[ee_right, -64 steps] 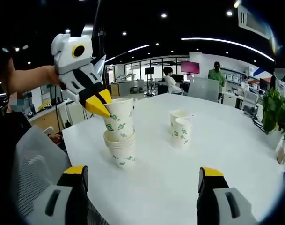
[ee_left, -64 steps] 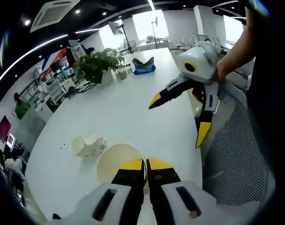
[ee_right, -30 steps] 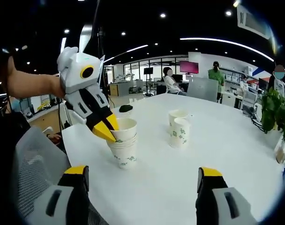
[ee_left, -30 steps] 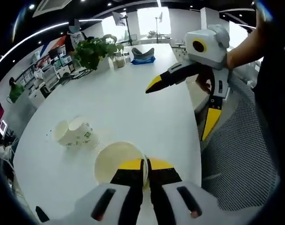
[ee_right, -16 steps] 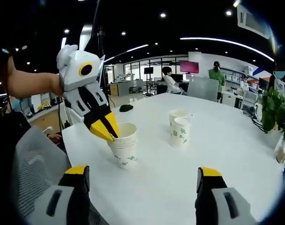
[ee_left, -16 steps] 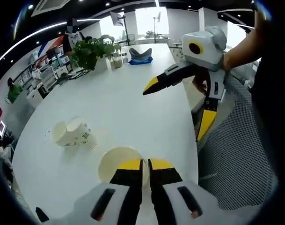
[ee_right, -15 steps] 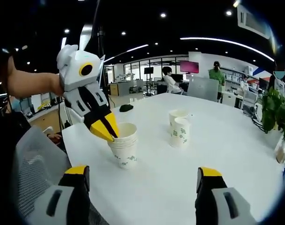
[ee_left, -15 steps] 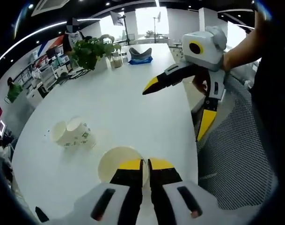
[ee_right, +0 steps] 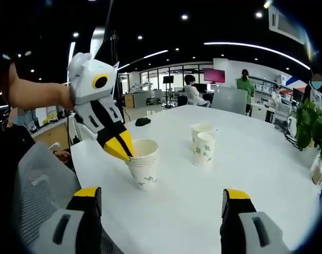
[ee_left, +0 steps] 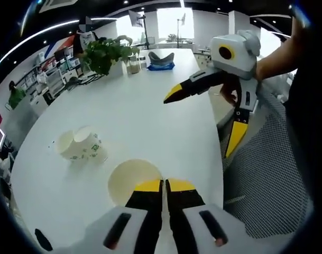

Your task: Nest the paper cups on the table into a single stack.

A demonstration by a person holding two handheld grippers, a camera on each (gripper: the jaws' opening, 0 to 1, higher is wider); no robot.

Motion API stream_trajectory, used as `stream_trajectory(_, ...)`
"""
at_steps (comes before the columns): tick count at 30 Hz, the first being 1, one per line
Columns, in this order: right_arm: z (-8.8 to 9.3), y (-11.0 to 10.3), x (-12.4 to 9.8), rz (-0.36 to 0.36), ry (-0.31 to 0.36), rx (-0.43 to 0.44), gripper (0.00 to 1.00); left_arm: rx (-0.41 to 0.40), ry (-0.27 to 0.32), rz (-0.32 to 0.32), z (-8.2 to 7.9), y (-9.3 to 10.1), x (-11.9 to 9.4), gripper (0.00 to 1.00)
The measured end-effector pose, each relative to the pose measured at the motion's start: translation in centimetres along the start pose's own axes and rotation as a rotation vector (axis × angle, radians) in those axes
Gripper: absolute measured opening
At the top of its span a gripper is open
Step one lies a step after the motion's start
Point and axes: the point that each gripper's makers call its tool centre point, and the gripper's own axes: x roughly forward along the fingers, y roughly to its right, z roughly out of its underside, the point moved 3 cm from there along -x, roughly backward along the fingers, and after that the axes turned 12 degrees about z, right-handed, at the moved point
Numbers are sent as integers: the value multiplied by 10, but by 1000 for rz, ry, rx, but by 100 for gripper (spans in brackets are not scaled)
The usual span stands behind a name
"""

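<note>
Pretty busy office backdrop: potted plant (ee_left: 107,54) and a blue-grey bundle (ee_left: 161,60) way past the fingertips at the far end of the white table (ee_left: 145,116), mesh chair back (ee_left: 261,174) off the table edge, plus people and monitors blurry in the distance. Nothing blocking between the two cup groups.

Left gripper (ee_right: 120,150) clamped shut on the rim of the nested cup stack (ee_right: 143,163), yellow tips pinching the near lip. Stack upright, mouth up, long axis vertical; about three rims countable, can't swear to it. From the left gripper view, just the open mouth of that stack (ee_left: 133,181) right at the closed tips.

Two more paper cups (ee_right: 202,144) upright, touching each other, well beyond the stack.

Right gripper (ee_right: 161,203) spread wide, nothing between the fingers, stack sitting ahead between them.
</note>
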Motion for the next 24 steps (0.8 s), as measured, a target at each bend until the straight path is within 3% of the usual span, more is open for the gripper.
stream_trajectory(9,-2,-1,-1,4,7,3,96,3,20,-4,-5,5,-2,0)
stream_trajectory(24,-3,-3,-2,-4,3,3,97,-45,131,-63,-5,4,-26,16)
